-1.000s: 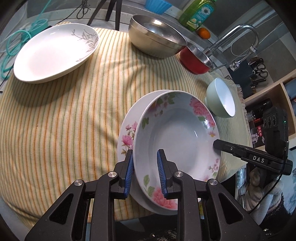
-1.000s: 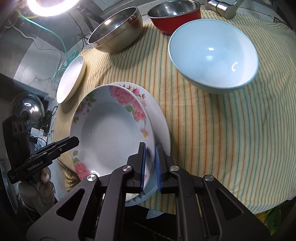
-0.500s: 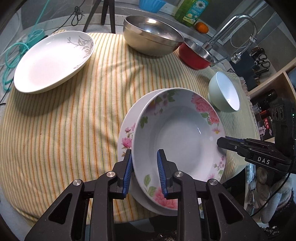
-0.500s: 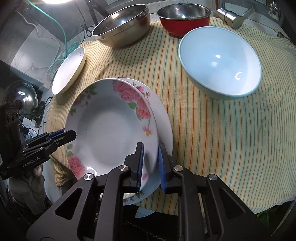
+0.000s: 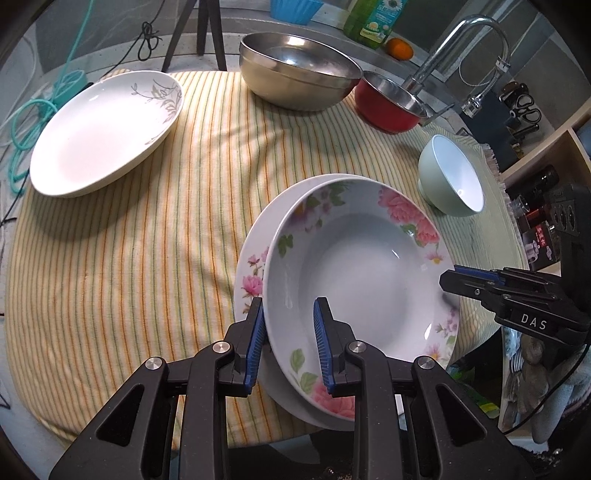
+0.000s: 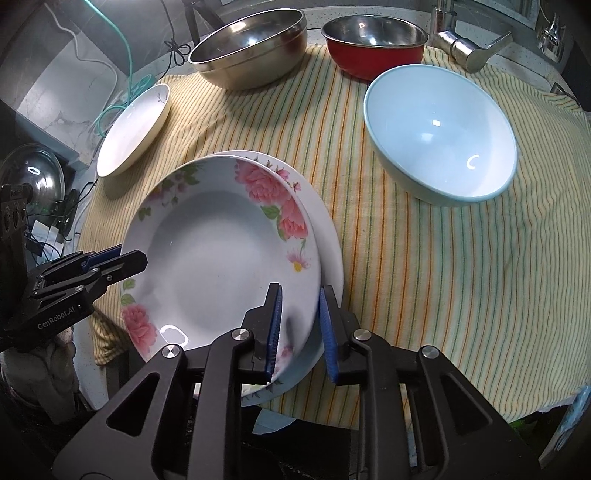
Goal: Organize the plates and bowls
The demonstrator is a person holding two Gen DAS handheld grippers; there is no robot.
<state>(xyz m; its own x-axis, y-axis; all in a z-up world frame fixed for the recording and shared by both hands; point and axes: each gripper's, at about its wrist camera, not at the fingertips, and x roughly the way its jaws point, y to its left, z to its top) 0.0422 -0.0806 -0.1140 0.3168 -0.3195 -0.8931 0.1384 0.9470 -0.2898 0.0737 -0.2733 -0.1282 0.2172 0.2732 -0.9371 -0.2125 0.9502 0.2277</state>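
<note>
**Around the counter**

A striped yellow cloth covers the counter. At the far edge stand a chrome faucet, a green soap bottle and an orange fruit. A turquoise cable lies coiled beyond the left edge.

- The right tongs are opening astride the near right rim of a deep rose-patterned plate.
- That plate lies on a flatter floral plate.
- The left tongs reach its left rim.
- A pale blue bowl sits far right on the striped cloth.
</note>
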